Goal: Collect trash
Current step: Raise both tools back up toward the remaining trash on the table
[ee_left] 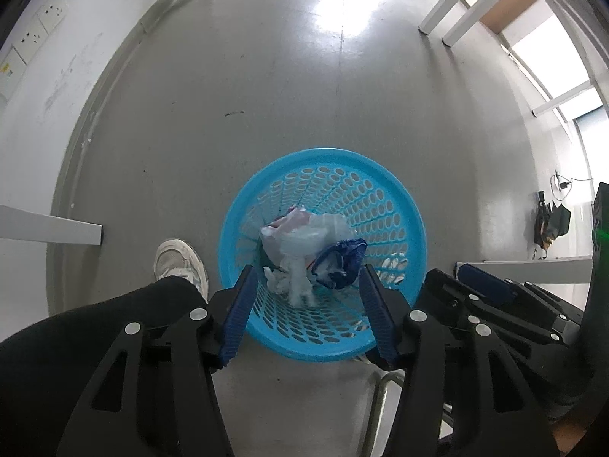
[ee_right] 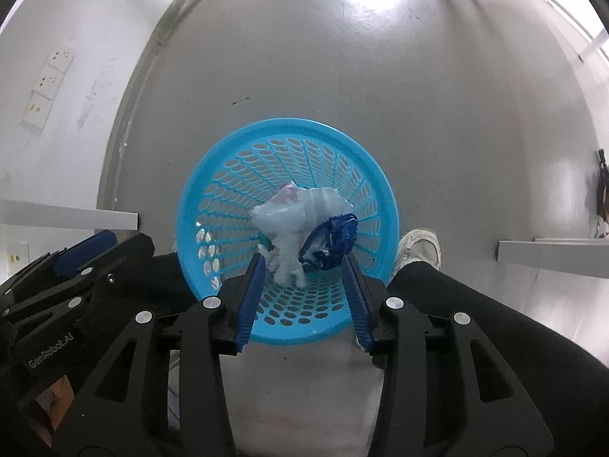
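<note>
Grey floor is spreading out under a blue perforated basket (ee_left: 380, 198), where the trash is lying: a crumpled clear plastic bag (ee_left: 300, 236) with a dark blue wrapper (ee_left: 342, 262) touching it. Above the rim, the left gripper (ee_left: 304, 285) and right gripper (ee_right: 304, 266) are hanging with jaws parted, gripping nothing. White sneakers (ee_left: 179, 262) are standing beside the basket.

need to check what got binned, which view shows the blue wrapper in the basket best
The right wrist view: the blue wrapper lies larger and more open between the fingers. The left wrist view shows the same wrapper smaller, its edge close to the right finger.
</note>
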